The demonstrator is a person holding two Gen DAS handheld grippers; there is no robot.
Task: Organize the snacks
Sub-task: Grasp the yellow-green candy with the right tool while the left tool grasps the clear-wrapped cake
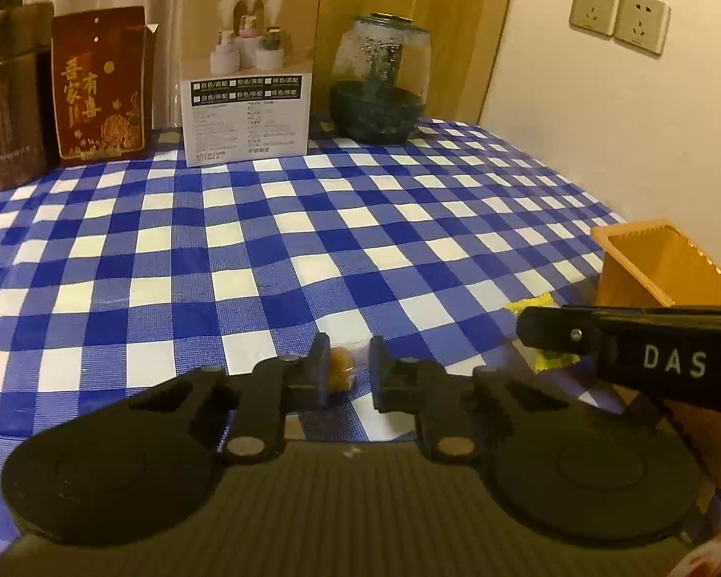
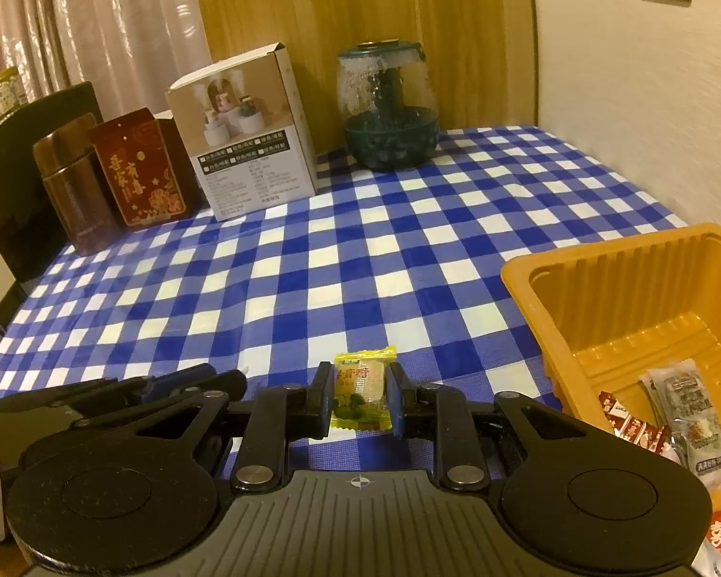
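1. Left wrist view: my left tongs [image 1: 348, 369] bracket a small orange snack [image 1: 340, 366] on the tabletop [image 1: 264, 250]; whether they pinch it, I cannot tell. It is not yet binned.
2. Right wrist view: my right tongs [image 2: 360, 396] pinch a yellow snack packet [image 2: 362, 387]. The orange tray [image 2: 543, 298] at 3 o'clock already holds several packets [image 2: 687, 413]; two snacks look left.

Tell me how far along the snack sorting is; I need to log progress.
Done: two wrapped snacks, a grey packet and a red one, already lie in the orange plastic tray. In hand: the right gripper is shut on a yellow-green wrapped candy. Left: the left gripper has an orange clear-wrapped sweet between its fingers, whether clamped is unclear. Both must reach the tray.
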